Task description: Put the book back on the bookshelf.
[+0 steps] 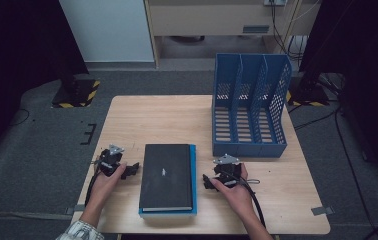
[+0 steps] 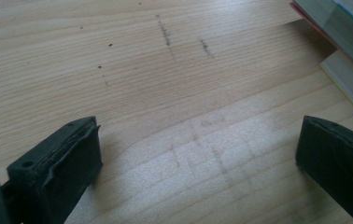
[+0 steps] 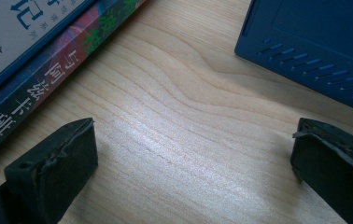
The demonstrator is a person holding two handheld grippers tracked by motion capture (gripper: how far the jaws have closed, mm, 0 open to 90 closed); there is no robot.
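A stack of books (image 1: 168,177) lies flat near the table's front edge, a black-covered one on top of a blue one. My left gripper (image 1: 133,169) rests on the wood just left of the stack, open, with bare table between its jaws (image 2: 198,154); page edges of the books (image 2: 347,42) show at upper right. My right gripper (image 1: 207,181) sits just right of the stack, also open over bare wood (image 3: 193,158). The book spines (image 3: 39,60) lie to its left and the blue file rack (image 3: 314,42) to its right.
The blue file rack (image 1: 249,107) with three slots stands at the table's back right. The wooden table (image 1: 157,120) has free room at the back left. Cables trail from both grippers toward the front edge. Black stands flank the table on the floor.
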